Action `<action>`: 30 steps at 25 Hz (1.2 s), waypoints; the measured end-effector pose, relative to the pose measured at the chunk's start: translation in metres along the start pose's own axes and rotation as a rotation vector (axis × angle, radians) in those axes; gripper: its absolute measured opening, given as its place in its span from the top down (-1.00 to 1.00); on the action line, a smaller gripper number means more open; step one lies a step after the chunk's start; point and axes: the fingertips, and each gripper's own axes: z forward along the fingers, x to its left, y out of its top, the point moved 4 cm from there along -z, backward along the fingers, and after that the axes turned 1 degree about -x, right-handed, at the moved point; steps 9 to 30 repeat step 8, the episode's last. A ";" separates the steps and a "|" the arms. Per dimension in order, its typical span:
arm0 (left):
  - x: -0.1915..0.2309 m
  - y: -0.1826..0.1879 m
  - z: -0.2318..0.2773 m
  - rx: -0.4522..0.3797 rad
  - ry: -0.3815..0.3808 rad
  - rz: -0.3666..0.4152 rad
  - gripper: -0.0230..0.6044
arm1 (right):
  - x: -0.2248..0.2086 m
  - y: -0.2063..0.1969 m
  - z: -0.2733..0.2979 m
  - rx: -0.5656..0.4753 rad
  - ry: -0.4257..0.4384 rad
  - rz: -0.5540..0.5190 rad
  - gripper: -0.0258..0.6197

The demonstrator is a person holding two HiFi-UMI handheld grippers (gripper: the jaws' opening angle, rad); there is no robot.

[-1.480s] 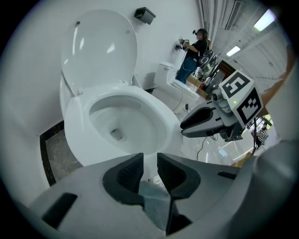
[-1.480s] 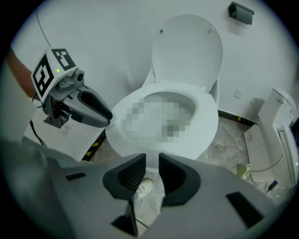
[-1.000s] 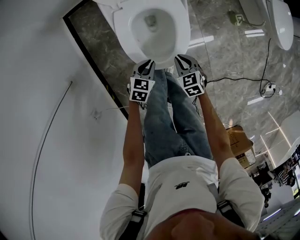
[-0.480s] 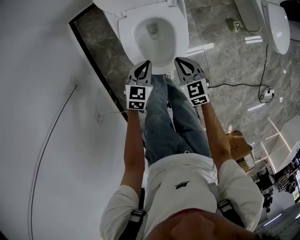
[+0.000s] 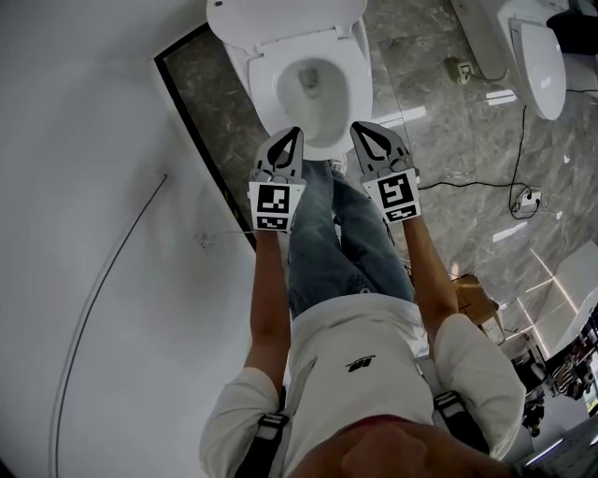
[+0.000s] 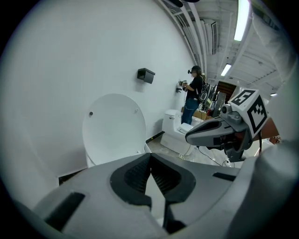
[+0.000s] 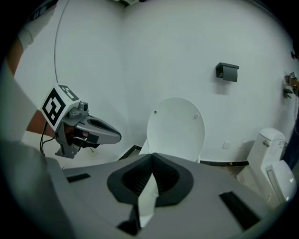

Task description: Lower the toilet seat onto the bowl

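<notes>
The white toilet's lid stands upright against the wall, a plain oval with two small bumpers. The seat ring lies flat round the bowl opening. My left gripper and my right gripper hover side by side over the bowl's front rim, above the person's knees. Both are shut with nothing between the pads, as the left gripper view and the right gripper view show. Neither touches the toilet. Each gripper also shows in the other's view, the right one and the left one.
A second toilet stands to the right. A black cable runs over the marble floor. The white wall carries a black box. Another person stands far back.
Both grippers have risen together, away from the bowl's front rim. Their jaws, slightly apart a second ago, are shut now. The head view has shifted, so more of the upright lid shows.
</notes>
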 end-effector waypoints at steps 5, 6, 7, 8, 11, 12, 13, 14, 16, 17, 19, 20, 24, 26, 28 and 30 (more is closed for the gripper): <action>-0.003 0.030 -0.019 -0.032 0.003 0.013 0.84 | 0.004 0.035 -0.012 -0.034 0.002 -0.010 0.83; -0.005 0.035 -0.022 -0.036 0.004 0.013 0.84 | 0.005 0.040 -0.016 -0.038 0.003 -0.009 0.83; -0.006 0.039 -0.026 -0.039 0.006 0.014 0.84 | 0.006 0.044 -0.019 -0.042 0.003 -0.007 0.83; -0.007 0.044 -0.029 -0.042 0.006 0.014 0.84 | 0.007 0.049 -0.022 -0.045 0.003 -0.006 0.83; -0.007 0.044 -0.029 -0.042 0.006 0.014 0.84 | 0.007 0.049 -0.022 -0.045 0.003 -0.006 0.83; -0.007 0.044 -0.029 -0.042 0.006 0.014 0.84 | 0.007 0.049 -0.022 -0.045 0.003 -0.006 0.83; -0.007 0.044 -0.029 -0.042 0.006 0.014 0.84 | 0.007 0.049 -0.022 -0.045 0.003 -0.006 0.83; -0.007 0.044 -0.029 -0.042 0.006 0.014 0.84 | 0.007 0.049 -0.022 -0.045 0.003 -0.006 0.83; -0.007 0.044 -0.029 -0.042 0.006 0.014 0.84 | 0.007 0.049 -0.022 -0.045 0.003 -0.006 0.83; -0.007 0.044 -0.029 -0.042 0.006 0.014 0.84 | 0.007 0.049 -0.022 -0.045 0.003 -0.006 0.83; -0.007 0.044 -0.029 -0.042 0.006 0.014 0.84 | 0.007 0.049 -0.022 -0.045 0.003 -0.006 0.83; -0.007 0.044 -0.029 -0.042 0.006 0.014 0.84 | 0.007 0.049 -0.022 -0.045 0.003 -0.006 0.83; -0.007 0.044 -0.029 -0.042 0.006 0.014 0.84 | 0.007 0.049 -0.022 -0.045 0.003 -0.006 0.83; -0.007 0.044 -0.029 -0.042 0.006 0.014 0.84 | 0.007 0.049 -0.022 -0.045 0.003 -0.006 0.83; -0.007 0.044 -0.029 -0.042 0.006 0.014 0.84 | 0.007 0.049 -0.022 -0.045 0.003 -0.006 0.83; -0.007 0.044 -0.029 -0.042 0.006 0.014 0.84 | 0.007 0.049 -0.022 -0.045 0.003 -0.006 0.83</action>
